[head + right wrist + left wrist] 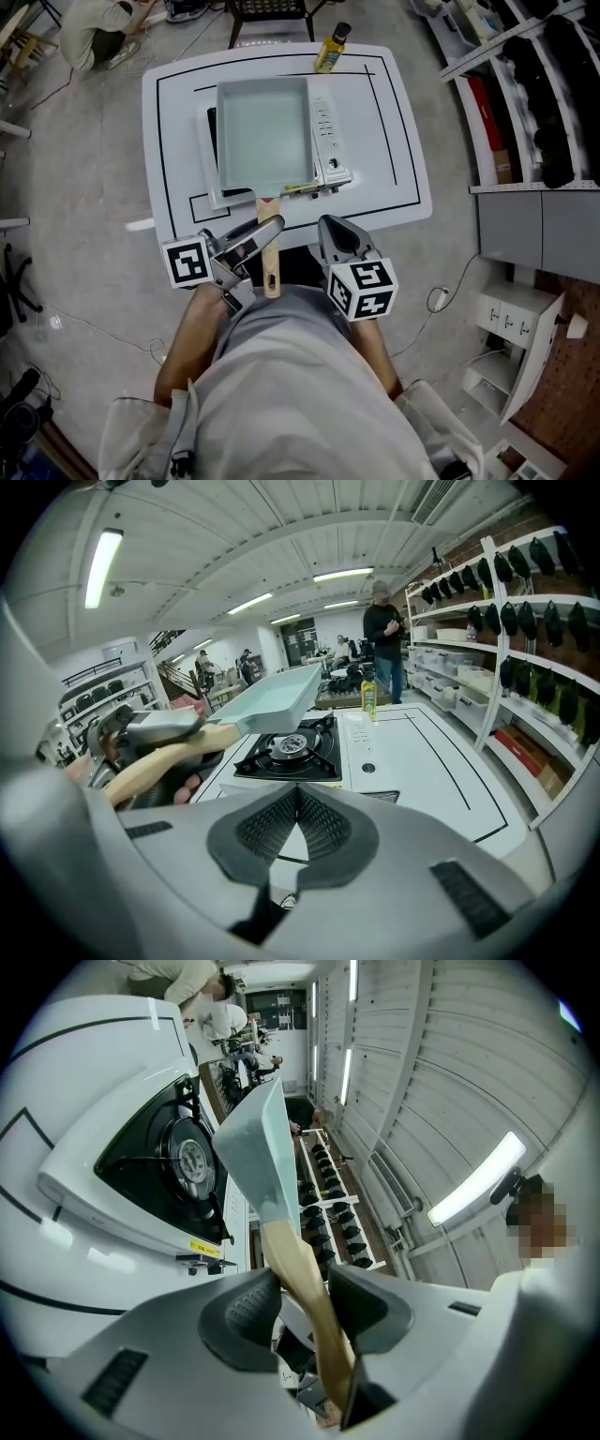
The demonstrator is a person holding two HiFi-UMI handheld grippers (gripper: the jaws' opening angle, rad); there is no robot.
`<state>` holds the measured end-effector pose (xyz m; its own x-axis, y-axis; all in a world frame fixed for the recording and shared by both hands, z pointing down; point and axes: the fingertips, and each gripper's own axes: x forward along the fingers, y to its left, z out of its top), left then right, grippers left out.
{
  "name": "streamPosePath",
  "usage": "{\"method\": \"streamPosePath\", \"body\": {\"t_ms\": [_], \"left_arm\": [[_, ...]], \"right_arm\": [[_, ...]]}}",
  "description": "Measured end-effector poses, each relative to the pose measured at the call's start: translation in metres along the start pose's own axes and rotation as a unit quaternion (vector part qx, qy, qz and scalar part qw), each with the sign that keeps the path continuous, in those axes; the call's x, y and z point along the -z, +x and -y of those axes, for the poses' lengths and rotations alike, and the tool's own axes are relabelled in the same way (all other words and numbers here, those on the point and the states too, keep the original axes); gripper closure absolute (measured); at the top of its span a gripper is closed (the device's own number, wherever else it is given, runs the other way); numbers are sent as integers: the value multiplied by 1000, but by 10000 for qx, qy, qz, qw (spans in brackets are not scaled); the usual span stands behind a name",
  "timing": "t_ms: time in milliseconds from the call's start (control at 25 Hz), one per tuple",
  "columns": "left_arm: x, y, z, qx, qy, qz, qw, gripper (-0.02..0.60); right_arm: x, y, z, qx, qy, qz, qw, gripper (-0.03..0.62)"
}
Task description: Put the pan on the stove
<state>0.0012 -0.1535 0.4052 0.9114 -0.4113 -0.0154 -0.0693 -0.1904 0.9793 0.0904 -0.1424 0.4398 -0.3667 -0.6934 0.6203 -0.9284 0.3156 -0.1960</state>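
A pale mint square pan (262,131) with a wooden handle (271,258) hangs over the burner of the white tabletop stove (330,141). My left gripper (265,234) is shut on that handle, near the table's front edge. In the left gripper view the handle (305,1279) runs between the pads of the left gripper (305,1302), and the pan (262,1147) stands edge-on beside the black burner (187,1162). The right gripper view shows the pan (272,697) lifted above the stove (291,752). My right gripper (297,803) is shut on nothing, just right of the handle (337,230).
The stove stands on a white table (394,112) marked with black lines. A yellow bottle (330,49) stands at the table's far edge. A person crouches on the floor at far left (98,28); another stands beyond the table (382,630). Shelves (525,84) line the right side.
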Motion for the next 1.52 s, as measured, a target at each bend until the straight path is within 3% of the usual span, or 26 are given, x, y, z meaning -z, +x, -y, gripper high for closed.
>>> {"method": "streamPosePath", "body": {"t_ms": [320,520,960,1520], "left_arm": [[-5,4,-8,-129,-25,81,9999,425],[-8,11,-14,-219,189,104,9995,425],[-12,21,-24,-151,-24,397,9991,425],[-17,35,-43,-417,154,487,9978,423]], "right_arm": [[-3,4,5,-49,13,-72,10000,585],[-7,10,7,-136,23,-70,9999,585],[-6,14,20,-204,-118,-237,9994,585],[-5,23,38,-242,-194,-392,9987,585]]}}
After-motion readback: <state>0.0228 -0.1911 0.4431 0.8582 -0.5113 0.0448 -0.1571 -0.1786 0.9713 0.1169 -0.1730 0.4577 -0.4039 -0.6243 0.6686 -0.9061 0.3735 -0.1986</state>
